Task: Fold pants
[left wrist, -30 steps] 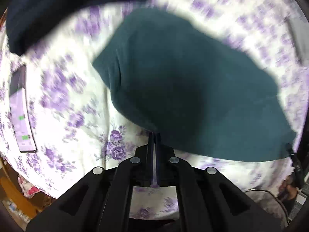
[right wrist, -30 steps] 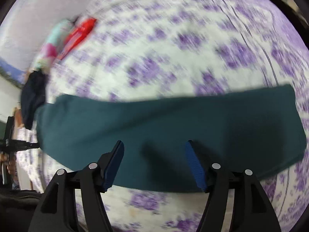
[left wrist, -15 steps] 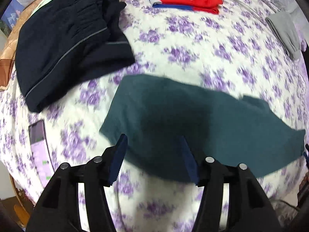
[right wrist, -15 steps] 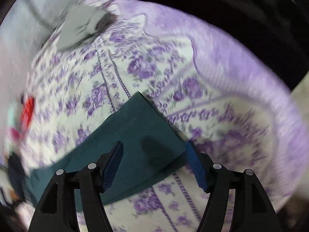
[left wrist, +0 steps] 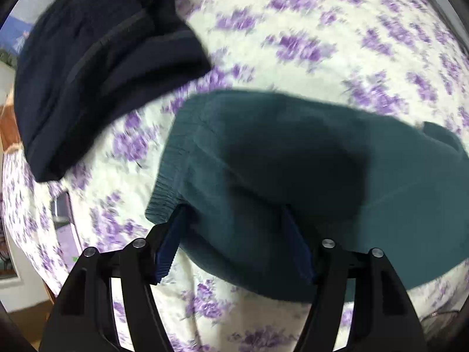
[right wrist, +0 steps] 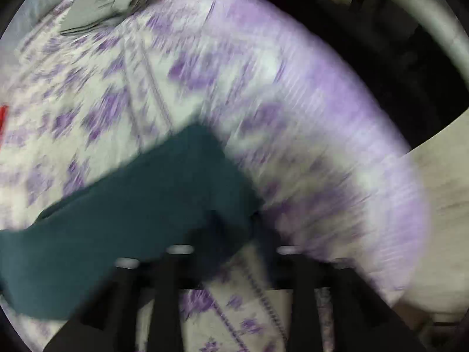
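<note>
Left wrist view: the teal pants [left wrist: 293, 176] are seen lying flat on the flowered bed [left wrist: 307, 44], beside dark folded trousers [left wrist: 96, 67]. The left gripper [left wrist: 234, 243] is held above the waistband end, its fingers apart and empty, having just been opening from closed a second earlier. The right gripper [right wrist: 228, 249] is blurred; its fingers seem apart over the leg end, slightly narrowed. If only the top layer is pinched, a crooked fold could result.
</note>
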`<act>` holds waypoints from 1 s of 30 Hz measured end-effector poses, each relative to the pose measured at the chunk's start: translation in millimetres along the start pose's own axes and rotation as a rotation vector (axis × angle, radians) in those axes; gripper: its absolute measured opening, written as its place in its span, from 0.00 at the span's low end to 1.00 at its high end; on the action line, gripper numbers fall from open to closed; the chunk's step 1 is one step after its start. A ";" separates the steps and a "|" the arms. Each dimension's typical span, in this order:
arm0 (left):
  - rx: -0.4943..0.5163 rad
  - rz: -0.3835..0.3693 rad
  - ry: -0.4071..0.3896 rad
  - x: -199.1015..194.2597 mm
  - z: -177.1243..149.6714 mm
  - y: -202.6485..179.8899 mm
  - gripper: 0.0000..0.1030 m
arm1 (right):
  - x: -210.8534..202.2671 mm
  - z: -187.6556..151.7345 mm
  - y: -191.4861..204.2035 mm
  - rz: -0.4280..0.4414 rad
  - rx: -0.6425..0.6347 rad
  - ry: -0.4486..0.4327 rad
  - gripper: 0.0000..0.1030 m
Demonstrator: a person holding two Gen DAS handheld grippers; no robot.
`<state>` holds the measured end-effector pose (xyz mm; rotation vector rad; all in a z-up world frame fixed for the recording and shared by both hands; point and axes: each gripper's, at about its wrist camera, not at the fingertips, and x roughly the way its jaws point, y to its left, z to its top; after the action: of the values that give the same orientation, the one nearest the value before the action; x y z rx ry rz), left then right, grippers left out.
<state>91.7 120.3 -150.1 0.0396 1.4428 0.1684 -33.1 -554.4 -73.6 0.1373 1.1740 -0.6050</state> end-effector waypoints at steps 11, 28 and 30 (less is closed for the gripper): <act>-0.005 -0.014 -0.075 -1.2 2.1 4.0 0.75 | -76.8 -1.6 291.1 0.859 -0.516 0.033 0.38; -0.134 -0.075 0.017 49.5 -9.4 26.8 0.89 | -55.9 -2.7 411.0 0.680 -0.760 0.004 0.00; -0.108 -0.066 0.027 49.7 -4.5 23.6 0.89 | -42.1 0.8 407.5 0.697 -0.741 0.055 0.01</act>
<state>91.0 150.2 -196.5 -0.0990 1.4582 0.1934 165.6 -199.1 -119.4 -0.0748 1.2381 0.4578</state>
